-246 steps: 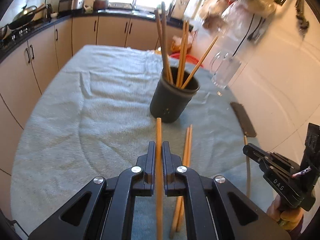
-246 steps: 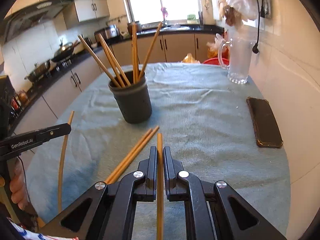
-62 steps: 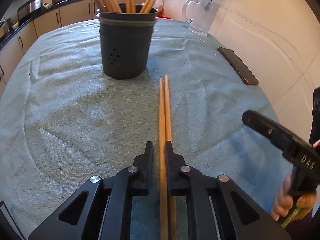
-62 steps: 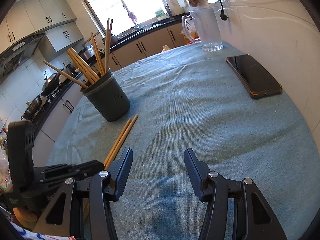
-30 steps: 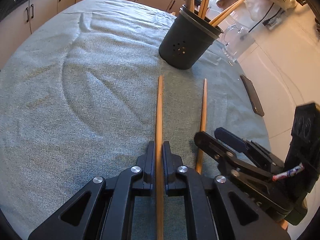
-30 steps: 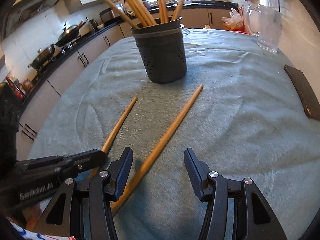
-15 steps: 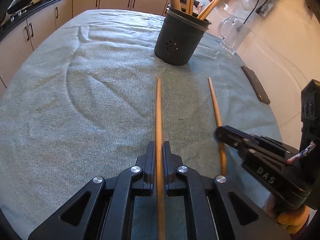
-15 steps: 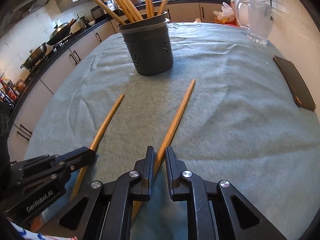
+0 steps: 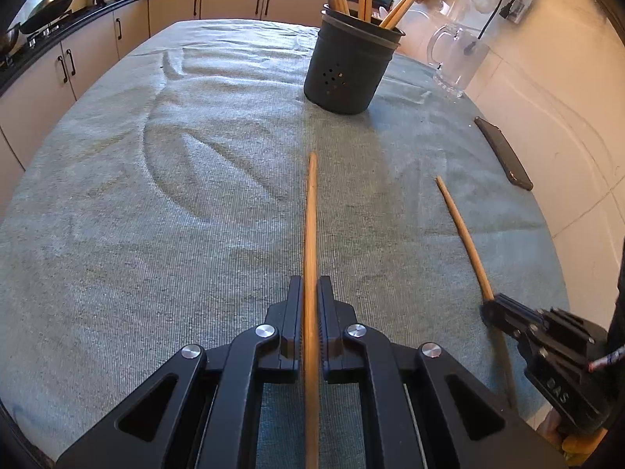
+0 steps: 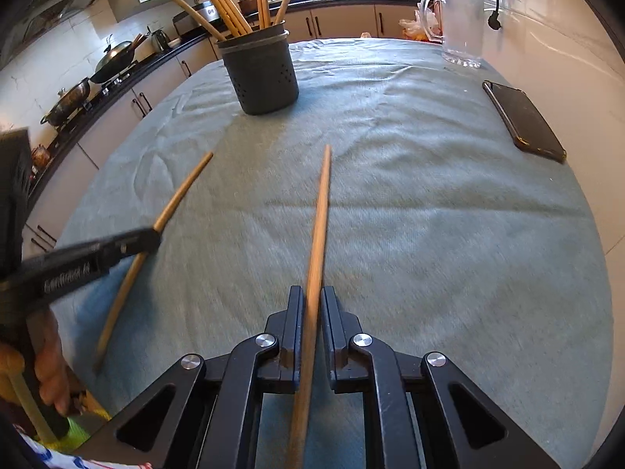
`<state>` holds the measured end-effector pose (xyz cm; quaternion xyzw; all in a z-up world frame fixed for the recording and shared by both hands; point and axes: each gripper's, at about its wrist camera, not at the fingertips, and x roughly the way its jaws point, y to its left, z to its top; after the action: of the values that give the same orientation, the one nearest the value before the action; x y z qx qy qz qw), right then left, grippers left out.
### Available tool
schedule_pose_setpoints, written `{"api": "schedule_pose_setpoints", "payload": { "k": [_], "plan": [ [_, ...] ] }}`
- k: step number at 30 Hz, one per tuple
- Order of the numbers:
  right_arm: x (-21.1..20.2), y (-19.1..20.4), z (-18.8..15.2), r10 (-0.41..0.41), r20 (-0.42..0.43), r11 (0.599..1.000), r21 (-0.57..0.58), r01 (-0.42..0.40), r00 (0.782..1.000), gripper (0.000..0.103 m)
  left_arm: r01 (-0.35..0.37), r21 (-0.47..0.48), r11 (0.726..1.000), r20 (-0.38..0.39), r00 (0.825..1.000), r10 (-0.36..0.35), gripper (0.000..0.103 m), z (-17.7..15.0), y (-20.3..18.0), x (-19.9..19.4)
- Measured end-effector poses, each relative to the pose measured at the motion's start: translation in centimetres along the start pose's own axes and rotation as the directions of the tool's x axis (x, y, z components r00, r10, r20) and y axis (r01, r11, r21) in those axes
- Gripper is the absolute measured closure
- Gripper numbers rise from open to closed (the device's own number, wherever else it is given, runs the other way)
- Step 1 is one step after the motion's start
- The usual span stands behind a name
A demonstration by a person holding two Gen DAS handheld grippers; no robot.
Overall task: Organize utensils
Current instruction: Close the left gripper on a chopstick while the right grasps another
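Note:
A dark grey utensil holder [image 9: 347,74] with several wooden chopsticks stands at the far side of the table; it also shows in the right wrist view [image 10: 263,76]. My left gripper [image 9: 310,289] is shut on a wooden chopstick [image 9: 311,211] that points toward the holder. My right gripper [image 10: 311,299] is shut on a second wooden chopstick [image 10: 321,203], held above the cloth. In the left wrist view the right gripper [image 9: 488,306] holds its chopstick [image 9: 463,230] at the right. In the right wrist view the left gripper [image 10: 150,240] and its chopstick [image 10: 177,199] are at the left.
A grey-green cloth [image 9: 195,195] covers the table. A black phone [image 10: 523,121] lies near the right edge by the wall. A glass pitcher [image 10: 463,27] stands at the far right. Kitchen counters with a wok [image 10: 113,60] run along the left.
My right gripper has closed on the second chopstick and lifted it off the cloth. Both grippers have pulled back from the holder, each with its chopstick.

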<state>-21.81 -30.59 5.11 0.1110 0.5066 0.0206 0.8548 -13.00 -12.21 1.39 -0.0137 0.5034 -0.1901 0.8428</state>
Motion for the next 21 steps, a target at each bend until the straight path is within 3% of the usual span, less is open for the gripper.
{"api": "schedule_pose_setpoints", "payload": {
  "k": [5,13,21],
  "plan": [
    [-0.2,0.0,0.1,0.0,0.015,1.0,-0.019,0.0,1.0,0.069,0.019,-0.013,1.0,-0.029,0.999,-0.019,0.096,0.3,0.2,-0.2],
    [1.2,-0.4,2.1,-0.004,0.012,0.999,-0.033,0.004,1.0,0.069,0.004,-0.014,1.0,-0.036,0.999,-0.005,0.096,2.0,1.4,-0.3],
    [3.2,-0.8,4.9,-0.026,-0.009,0.999,-0.041,0.026,1.0,0.069,-0.006,0.064,0.998,-0.096,0.995,0.012,0.094,4.7,0.2,1.8]
  ]
}}
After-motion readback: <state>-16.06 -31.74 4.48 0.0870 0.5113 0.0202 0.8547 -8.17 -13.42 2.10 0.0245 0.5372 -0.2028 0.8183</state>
